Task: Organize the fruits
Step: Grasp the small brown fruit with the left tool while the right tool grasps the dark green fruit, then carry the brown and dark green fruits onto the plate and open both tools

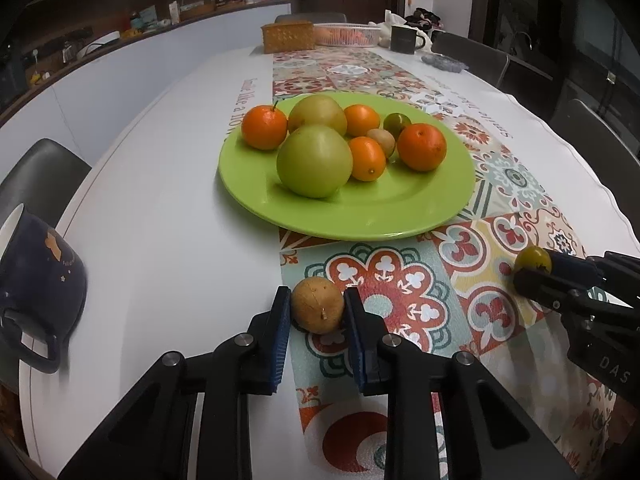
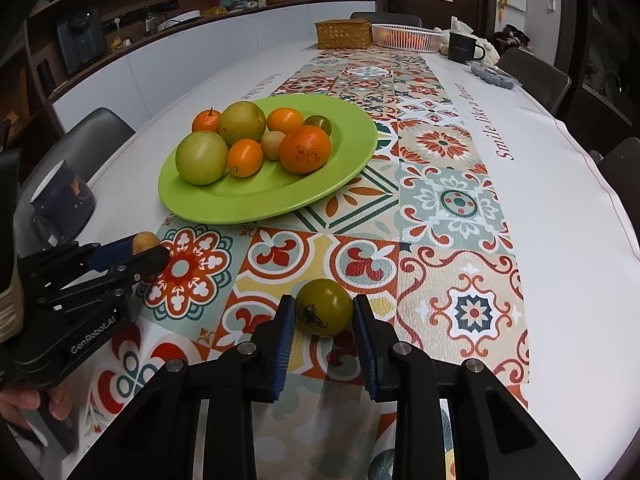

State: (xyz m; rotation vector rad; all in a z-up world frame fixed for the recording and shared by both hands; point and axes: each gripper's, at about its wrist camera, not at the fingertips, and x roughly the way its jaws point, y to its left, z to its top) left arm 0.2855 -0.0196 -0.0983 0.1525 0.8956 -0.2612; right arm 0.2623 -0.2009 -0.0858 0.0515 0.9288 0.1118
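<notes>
A green plate (image 1: 360, 216) (image 2: 248, 204) on the patterned runner holds several fruits: oranges, two large green fruits, a small brown one and a small dark green one. My left gripper (image 1: 317, 309) is shut on a small brown round fruit (image 1: 317, 310), low over the runner; it also shows in the right wrist view (image 2: 146, 242). My right gripper (image 2: 324, 312) is shut on a dark green tomato-like fruit (image 2: 325, 307), which also shows in the left wrist view (image 1: 533, 258).
A dark blue mug (image 1: 36, 280) (image 2: 60, 200) stands at the table's left edge. At the far end stand a wicker box (image 2: 344, 34), a white basket (image 2: 404, 38) and a black mug (image 2: 464, 46). Chairs surround the table.
</notes>
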